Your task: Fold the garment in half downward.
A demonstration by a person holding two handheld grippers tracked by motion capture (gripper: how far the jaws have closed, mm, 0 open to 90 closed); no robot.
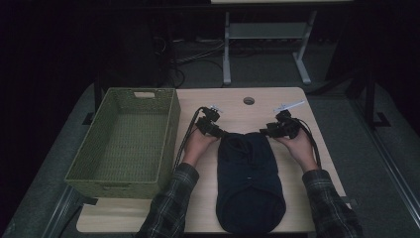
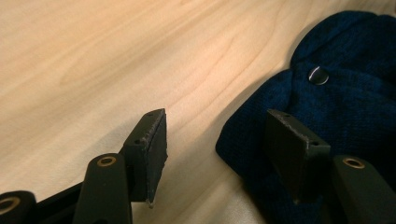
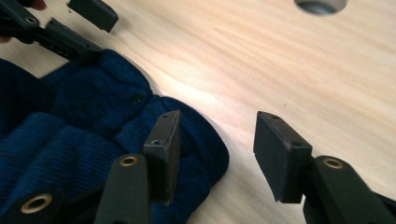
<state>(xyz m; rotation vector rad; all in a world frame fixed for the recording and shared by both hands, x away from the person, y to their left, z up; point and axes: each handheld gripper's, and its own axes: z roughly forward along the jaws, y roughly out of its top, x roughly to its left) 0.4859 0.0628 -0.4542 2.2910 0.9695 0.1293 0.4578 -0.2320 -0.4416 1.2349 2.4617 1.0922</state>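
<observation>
Left gripper view shows our left gripper (image 2: pixel 210 133) spread, its right jaw over the dark blue knit garment (image 2: pixel 345 93). Our right gripper (image 3: pixel 217 137) is spread too, its left jaw over the ribbed edge.

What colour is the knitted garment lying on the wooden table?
Dark navy blue knitted garment, clearest in the left gripper view.
</observation>
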